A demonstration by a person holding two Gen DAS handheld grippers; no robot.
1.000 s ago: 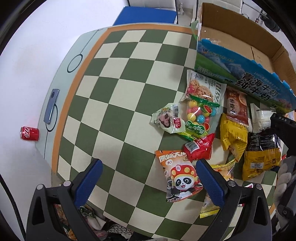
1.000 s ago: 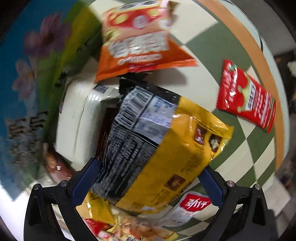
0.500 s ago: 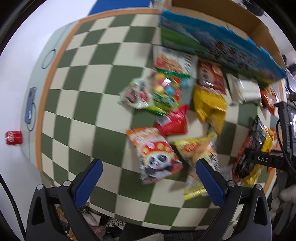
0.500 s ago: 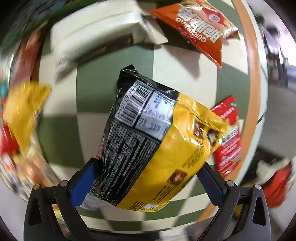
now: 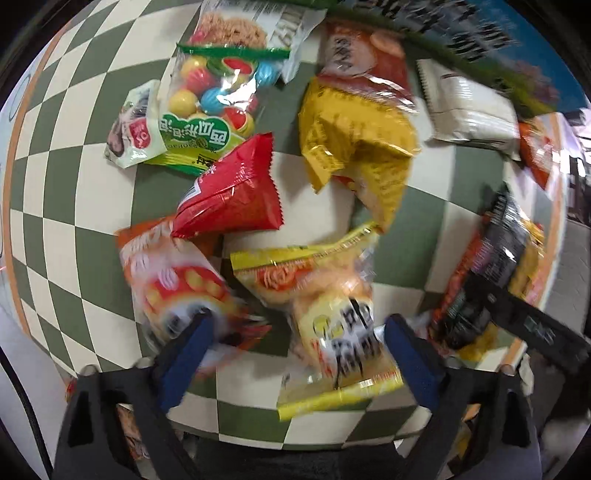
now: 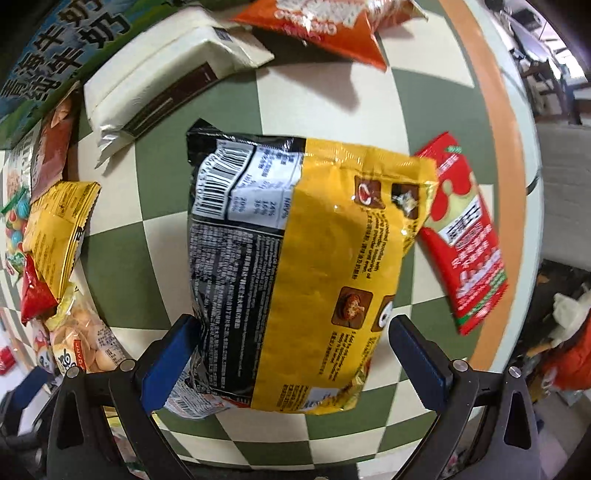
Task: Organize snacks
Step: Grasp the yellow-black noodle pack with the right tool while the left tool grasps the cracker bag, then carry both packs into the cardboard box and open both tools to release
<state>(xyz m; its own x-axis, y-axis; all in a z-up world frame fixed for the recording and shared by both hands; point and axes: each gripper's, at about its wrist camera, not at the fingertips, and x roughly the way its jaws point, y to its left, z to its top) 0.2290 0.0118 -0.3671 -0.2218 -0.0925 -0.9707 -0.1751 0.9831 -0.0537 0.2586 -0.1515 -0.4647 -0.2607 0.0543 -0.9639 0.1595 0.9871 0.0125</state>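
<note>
My right gripper (image 6: 288, 354) is shut on a yellow-and-black snack bag (image 6: 303, 266) and holds it above the checkered table (image 6: 207, 140); the bag also shows in the left wrist view (image 5: 491, 273) at the right. My left gripper (image 5: 295, 350) is open and empty, low over a yellow biscuit packet (image 5: 332, 317), with an orange panda bag (image 5: 173, 280) by its left finger. Further off lie a red packet (image 5: 232, 199), a candy-ball bag (image 5: 207, 110), a yellow bag (image 5: 354, 144) and a white pack (image 5: 469, 110).
A blue milk carton box (image 6: 62, 59) stands at the table's far side. A red ketchup-style packet (image 6: 465, 229) and an orange chip bag (image 6: 325, 26) lie near the table's orange-rimmed right edge (image 6: 502, 155). Clutter lies on the floor beyond.
My left gripper has dropped closer to the snack pile, over the biscuit packet. My right gripper has carried the yellow-and-black bag toward the table's right part.
</note>
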